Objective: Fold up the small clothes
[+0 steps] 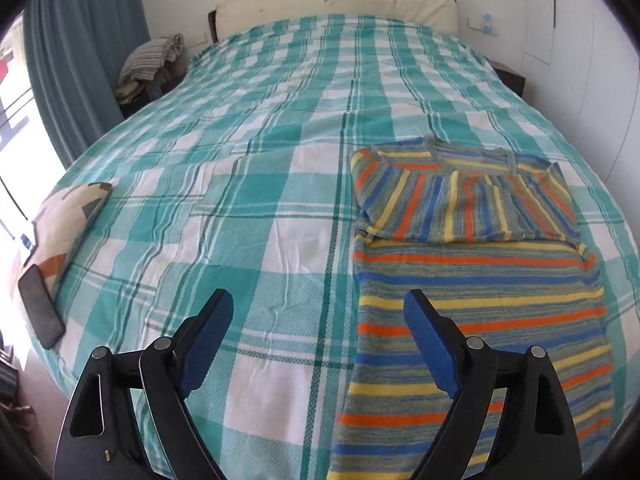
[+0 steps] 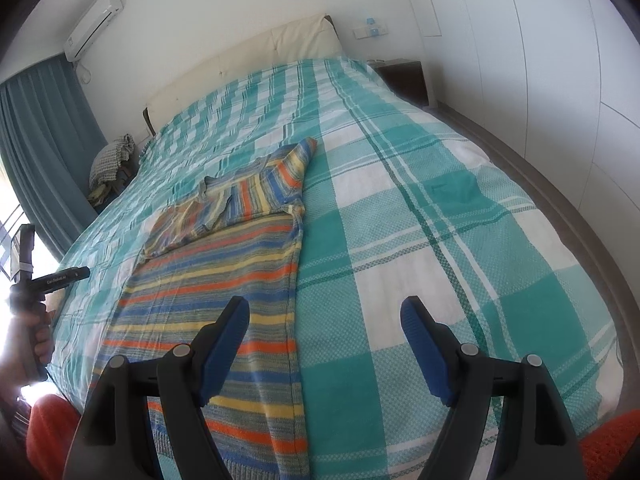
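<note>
A striped sweater (image 1: 476, 280) lies flat on the bed (image 1: 248, 184), on a checked cover (image 1: 280, 240) of teal and white. In the left wrist view the sweater is on the right part of the bed, its long body running toward the camera. Both sleeves are folded in across the chest, and they lie one beside the other near the collar. The stripes are orange, blue, yellow and grey. The left gripper (image 1: 318, 312) hangs above the cover, and its jaws are released and wide apart with nothing between them; its right finger stands over the left edge of the sweater, but I cannot tell if it touches. The right gripper (image 2: 326, 316) is also released, with nothing in its jaws. In its view the left finger is over the lower part of the sweater (image 2: 224, 264) and the right finger is over the bare cover (image 2: 440, 240). At the left edge of this view a hand (image 2: 38, 336) holds the handle of the other gripper. On the left side of the bed a patterned cushion (image 1: 68, 224) lies, and a dark phone (image 1: 40, 304) rests just beside it at the edge. A cream headboard (image 1: 336, 4) is at the far end, and a pile of cloth (image 1: 150, 60) sits near the blue curtain (image 1: 80, 48).
</note>
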Available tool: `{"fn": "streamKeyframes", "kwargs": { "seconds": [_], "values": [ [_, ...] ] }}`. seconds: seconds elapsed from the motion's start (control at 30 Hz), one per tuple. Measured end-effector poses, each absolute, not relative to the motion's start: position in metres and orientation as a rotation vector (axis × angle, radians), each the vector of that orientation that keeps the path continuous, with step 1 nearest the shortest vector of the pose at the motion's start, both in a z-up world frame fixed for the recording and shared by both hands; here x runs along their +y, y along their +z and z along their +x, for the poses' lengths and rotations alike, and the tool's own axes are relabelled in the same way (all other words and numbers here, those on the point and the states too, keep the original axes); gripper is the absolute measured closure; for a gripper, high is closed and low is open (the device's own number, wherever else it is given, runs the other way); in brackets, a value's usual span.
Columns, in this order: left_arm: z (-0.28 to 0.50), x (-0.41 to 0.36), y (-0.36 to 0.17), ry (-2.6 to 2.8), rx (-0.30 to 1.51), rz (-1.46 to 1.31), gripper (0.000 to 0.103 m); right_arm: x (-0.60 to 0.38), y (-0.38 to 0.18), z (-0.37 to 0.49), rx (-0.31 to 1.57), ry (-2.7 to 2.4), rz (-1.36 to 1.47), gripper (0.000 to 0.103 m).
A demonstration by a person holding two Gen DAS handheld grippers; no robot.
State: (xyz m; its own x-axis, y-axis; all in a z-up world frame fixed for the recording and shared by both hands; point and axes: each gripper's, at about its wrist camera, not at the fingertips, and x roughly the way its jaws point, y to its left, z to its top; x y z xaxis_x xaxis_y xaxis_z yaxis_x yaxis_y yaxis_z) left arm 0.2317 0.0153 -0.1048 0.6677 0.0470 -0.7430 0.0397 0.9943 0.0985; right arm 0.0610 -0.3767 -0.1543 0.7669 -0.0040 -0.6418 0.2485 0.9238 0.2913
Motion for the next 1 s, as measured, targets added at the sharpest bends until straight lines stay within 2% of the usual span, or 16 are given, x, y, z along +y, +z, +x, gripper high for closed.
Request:
{"fn": "streamKeyframes", "kwargs": {
  "seconds": [0.43, 0.57, 0.63, 0.7, 1.0],
  "values": [
    [0.162, 0.023, -0.053, 0.024, 0.751, 0.092, 0.012, -0.369, -0.129, 0.038, 0.620, -0.159, 0.309, 0.025],
    [0.136, 0.026, -0.048, 0.011, 0.739, 0.087, 0.009, -0.346, -0.109, 0.039, 0.711, -0.284, 0.202, 0.025],
    [0.123, 0.027, -0.051, 0.004, 0.741, 0.082, 0.007, -0.331, -0.093, 0.039, 0.758, -0.336, 0.146, 0.022],
    [0.112, 0.027, -0.057, -0.001, 0.757, 0.078, 0.007, -0.317, -0.076, 0.036, 0.761, -0.339, 0.116, 0.009],
    [0.091, 0.029, -0.076, 0.002, 0.803, 0.075, 0.007, -0.272, -0.041, 0.015, 0.713, -0.340, -0.043, 0.009]
  ]
}}
